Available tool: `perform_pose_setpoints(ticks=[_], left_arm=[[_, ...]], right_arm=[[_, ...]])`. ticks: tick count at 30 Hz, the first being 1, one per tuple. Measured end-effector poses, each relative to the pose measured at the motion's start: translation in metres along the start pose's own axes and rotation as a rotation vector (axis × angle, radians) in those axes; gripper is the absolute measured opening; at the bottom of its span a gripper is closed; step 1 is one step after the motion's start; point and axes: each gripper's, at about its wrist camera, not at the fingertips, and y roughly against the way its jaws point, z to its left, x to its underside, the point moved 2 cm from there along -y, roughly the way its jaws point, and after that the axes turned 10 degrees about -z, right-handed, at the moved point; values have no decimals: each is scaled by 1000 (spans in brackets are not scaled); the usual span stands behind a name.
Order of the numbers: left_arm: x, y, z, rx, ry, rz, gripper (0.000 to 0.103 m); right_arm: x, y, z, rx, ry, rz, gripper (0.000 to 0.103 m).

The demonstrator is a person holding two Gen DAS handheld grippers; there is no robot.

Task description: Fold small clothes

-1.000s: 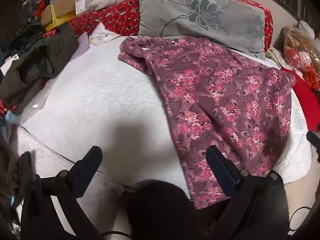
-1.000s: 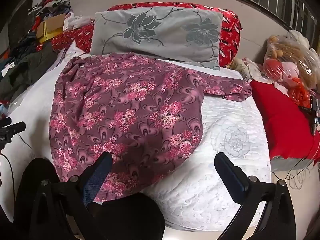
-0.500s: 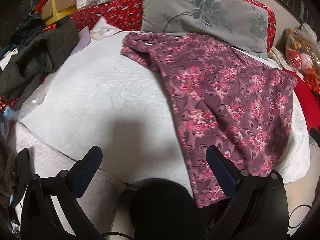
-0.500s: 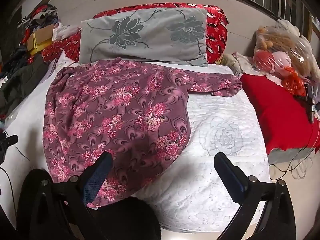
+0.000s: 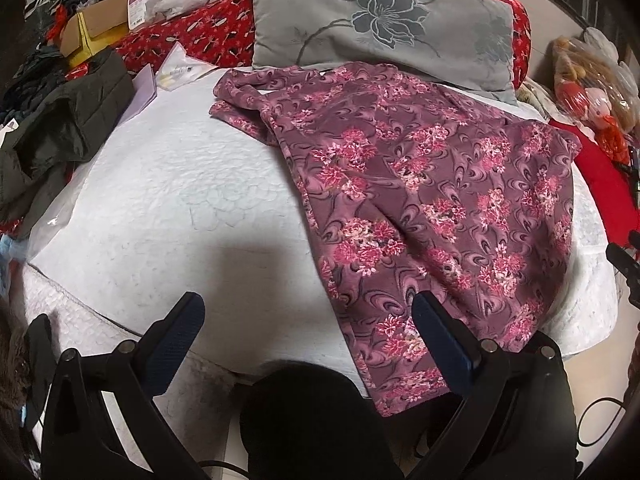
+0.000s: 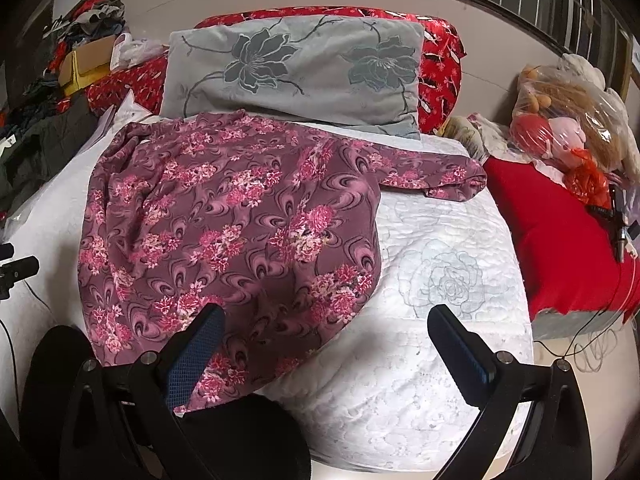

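Note:
A purple long-sleeved top with pink flowers (image 5: 420, 200) (image 6: 232, 232) lies spread flat on a white quilted bed (image 5: 168, 208) (image 6: 440, 280), its hem hanging over the near edge. One sleeve (image 6: 436, 176) stretches to the right; the other is bunched at the far left (image 5: 240, 96). My left gripper (image 5: 308, 312) is open above the near bed edge, beside the top's left side. My right gripper (image 6: 326, 326) is open over the hem's right part. Nothing is between either pair of fingers.
A grey flowered pillow (image 5: 384, 28) (image 6: 296, 72) leans on a red patterned cushion (image 6: 440, 76) at the head. Dark clothes (image 5: 60, 128) and a cardboard box (image 5: 96, 32) lie left. A red cushion (image 6: 560, 240) and bagged plush toys (image 6: 572, 120) sit right.
Both grippers have drifted slightly toward the bed and the views have tilted a little. The top has not moved and both grippers have stayed open.

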Motion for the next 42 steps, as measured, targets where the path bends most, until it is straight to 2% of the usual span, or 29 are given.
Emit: perform_pose_setpoints(ticks=[26,42], left_arm=[[0,14,-9,24,-23,-17,103],[-2,-11,-4,57,22,58,103]], right_arm=[[-4,21,-6,8,-21,-46,101],[1,9,-18,11,-63,-19,101]])
